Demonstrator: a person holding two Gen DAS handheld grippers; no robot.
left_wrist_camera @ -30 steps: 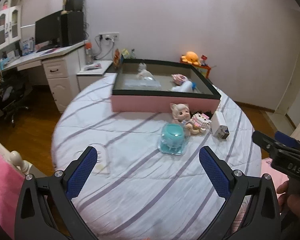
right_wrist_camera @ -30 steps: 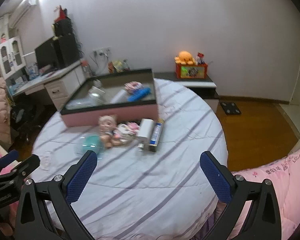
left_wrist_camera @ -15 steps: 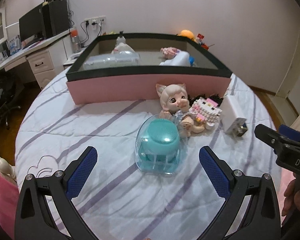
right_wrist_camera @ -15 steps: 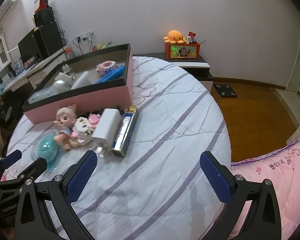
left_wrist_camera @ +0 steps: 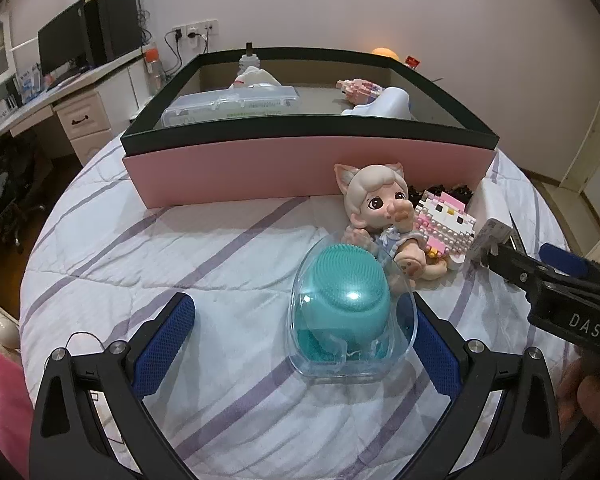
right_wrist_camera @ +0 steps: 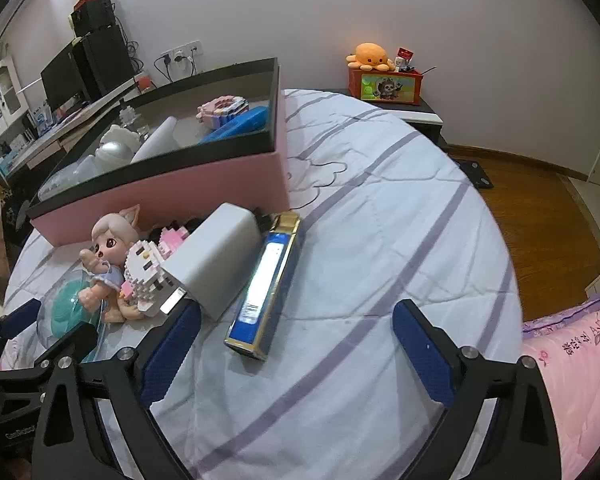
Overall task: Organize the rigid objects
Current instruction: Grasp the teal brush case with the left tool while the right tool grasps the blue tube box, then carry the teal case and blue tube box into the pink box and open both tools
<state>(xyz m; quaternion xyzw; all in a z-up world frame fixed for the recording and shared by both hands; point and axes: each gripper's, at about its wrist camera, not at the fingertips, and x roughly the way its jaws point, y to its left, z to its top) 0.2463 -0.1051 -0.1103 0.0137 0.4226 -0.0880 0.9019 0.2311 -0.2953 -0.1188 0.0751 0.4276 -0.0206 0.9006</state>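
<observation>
A teal brush in a clear case (left_wrist_camera: pixel 350 312) lies on the striped bedspread, between the open fingers of my left gripper (left_wrist_camera: pixel 300 334). Behind it lie a cat-eared doll (left_wrist_camera: pixel 380 208), a pink block figure (left_wrist_camera: pixel 444 224) and a white box (right_wrist_camera: pixel 216 260). A blue and gold box (right_wrist_camera: pixel 268 284) lies just ahead of my open right gripper (right_wrist_camera: pixel 296 354), nearer its left finger. The pink storage box (left_wrist_camera: pixel 300 164) with a black rim stands behind and holds several items. The right gripper also shows in the left wrist view (left_wrist_camera: pixel 556 276).
The round bed ends at a wooden floor (right_wrist_camera: pixel 540 220) on the right. A desk with a monitor (left_wrist_camera: pixel 64 48) stands at the back left. A nightstand with an orange plush (right_wrist_camera: pixel 372 56) is at the back right. Pink bedding (right_wrist_camera: pixel 568 360) lies at the near right.
Both grippers have moved forward and down towards the objects. The teal brush case now sits between the left fingers, and the blue and gold box is close ahead of the right gripper.
</observation>
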